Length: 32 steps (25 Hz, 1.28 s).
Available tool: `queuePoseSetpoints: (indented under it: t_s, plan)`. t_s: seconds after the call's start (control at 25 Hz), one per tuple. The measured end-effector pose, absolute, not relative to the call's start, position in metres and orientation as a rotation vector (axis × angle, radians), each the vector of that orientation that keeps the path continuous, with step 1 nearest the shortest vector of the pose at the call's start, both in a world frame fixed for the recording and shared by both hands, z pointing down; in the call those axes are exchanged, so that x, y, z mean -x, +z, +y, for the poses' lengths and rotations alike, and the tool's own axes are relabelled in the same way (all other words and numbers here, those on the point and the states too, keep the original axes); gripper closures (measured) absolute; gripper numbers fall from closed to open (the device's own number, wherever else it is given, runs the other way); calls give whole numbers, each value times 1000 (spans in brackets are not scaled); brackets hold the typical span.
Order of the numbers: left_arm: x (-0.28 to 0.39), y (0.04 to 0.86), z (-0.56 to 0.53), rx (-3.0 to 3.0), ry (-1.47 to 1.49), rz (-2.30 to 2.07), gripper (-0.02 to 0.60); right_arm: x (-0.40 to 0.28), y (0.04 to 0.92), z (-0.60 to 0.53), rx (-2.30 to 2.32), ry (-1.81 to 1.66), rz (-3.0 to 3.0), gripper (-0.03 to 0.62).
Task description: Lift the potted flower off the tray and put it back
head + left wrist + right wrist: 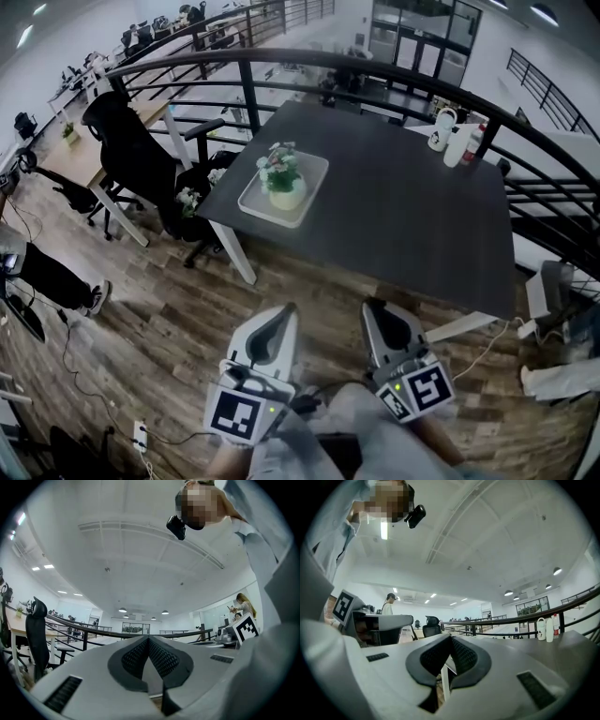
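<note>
The potted flower (284,183), white and pink blooms in a pale pot, stands upright in a white tray (258,208) at the near left corner of the dark table (403,216). Both grippers are held low in the head view, well short of the table's near edge and above the wooden floor. My left gripper (284,314) points toward the table with its jaws closed together and nothing between them. Beside it, my right gripper (377,309) is likewise shut and empty. Each gripper view shows its own pads meeting, left (149,639) and right (451,637); the flower appears in neither.
A curved black railing (375,66) runs behind the table. White bottles (455,136) stand at its far right corner. A black office chair (131,150) sits left of the table. Cables and a power strip (141,436) lie on the floor.
</note>
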<state>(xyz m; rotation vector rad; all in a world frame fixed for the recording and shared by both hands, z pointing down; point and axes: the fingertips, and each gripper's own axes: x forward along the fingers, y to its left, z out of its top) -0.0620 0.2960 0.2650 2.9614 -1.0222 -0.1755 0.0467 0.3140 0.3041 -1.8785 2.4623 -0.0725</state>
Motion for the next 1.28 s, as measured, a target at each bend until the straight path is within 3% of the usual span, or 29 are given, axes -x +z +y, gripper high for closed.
queuePoseSetpoints:
  t_s: [0.6,1.28]
  plan:
    - [85,262,280,-2897,-213,-1133,582,-29,303,292,1834,-63,2537,592]
    - [60,264,224,-2904,-151,-1215,581,-55,313,223,1772,-78,2550,591]
